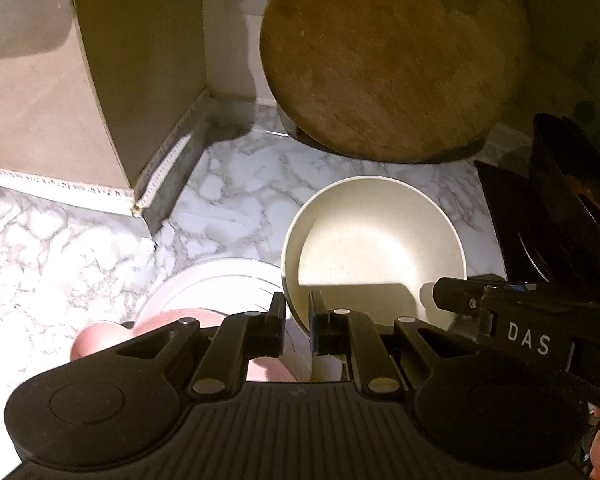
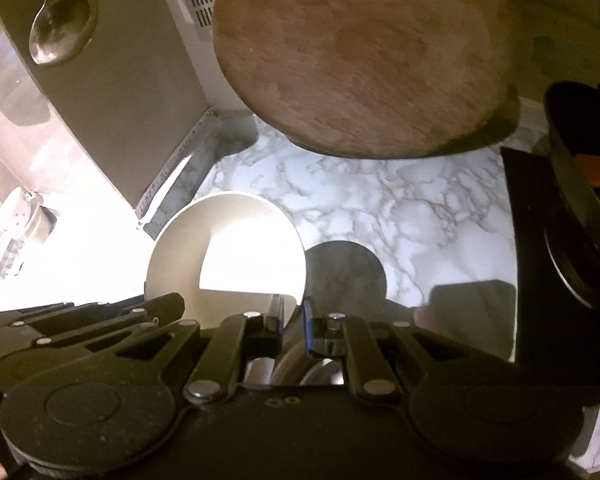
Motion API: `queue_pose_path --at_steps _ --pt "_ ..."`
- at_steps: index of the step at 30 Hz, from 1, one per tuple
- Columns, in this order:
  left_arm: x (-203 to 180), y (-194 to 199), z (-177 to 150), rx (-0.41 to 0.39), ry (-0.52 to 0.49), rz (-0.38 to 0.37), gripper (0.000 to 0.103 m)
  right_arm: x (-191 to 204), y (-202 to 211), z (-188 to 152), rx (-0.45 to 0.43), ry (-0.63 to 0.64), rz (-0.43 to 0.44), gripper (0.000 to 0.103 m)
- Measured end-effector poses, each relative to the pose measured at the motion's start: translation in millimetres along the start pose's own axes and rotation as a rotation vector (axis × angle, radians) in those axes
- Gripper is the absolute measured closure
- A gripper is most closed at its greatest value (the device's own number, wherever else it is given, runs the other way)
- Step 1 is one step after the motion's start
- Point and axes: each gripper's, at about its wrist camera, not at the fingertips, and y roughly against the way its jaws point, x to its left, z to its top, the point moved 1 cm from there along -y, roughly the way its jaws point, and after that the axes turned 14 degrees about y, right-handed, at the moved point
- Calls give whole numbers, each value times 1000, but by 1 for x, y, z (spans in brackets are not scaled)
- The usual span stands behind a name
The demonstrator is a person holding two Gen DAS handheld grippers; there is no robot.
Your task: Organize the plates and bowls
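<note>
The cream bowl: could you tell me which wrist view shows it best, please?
The left wrist view: the cream bowl shows its whole far rim and evenly lit inside, with the left gripper clamped on its near rim. In the right wrist view the bowl is glared white inside, and the right gripper clamps its rim.

On the table the bowl sits between both tongs, left tongs on its left rim and right tongs on its right rim, with plates left of it and a round board leaning at the far side.
</note>
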Motion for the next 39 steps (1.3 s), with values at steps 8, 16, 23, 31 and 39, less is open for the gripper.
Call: queue_pose_path --at_steps 8,16,23,31,39 --pt "14 -10 -4 27 -19 -6 93 8 -4 -8 -10 -5 8 93" --pt "37 -8 -3 34 15 4 93 28 -16 -7 3 24 33 92" --pt "28 11 -12 36 10 -22 93 24 3 -17 2 31 24 92" --pt "-6 25 -42 60 -54 -67 93 0 35 -50 -1 -14 -15 92" --pt "-40 19 -71 87 -135 -112 93 -31 47 -87 22 -89 -52 92"
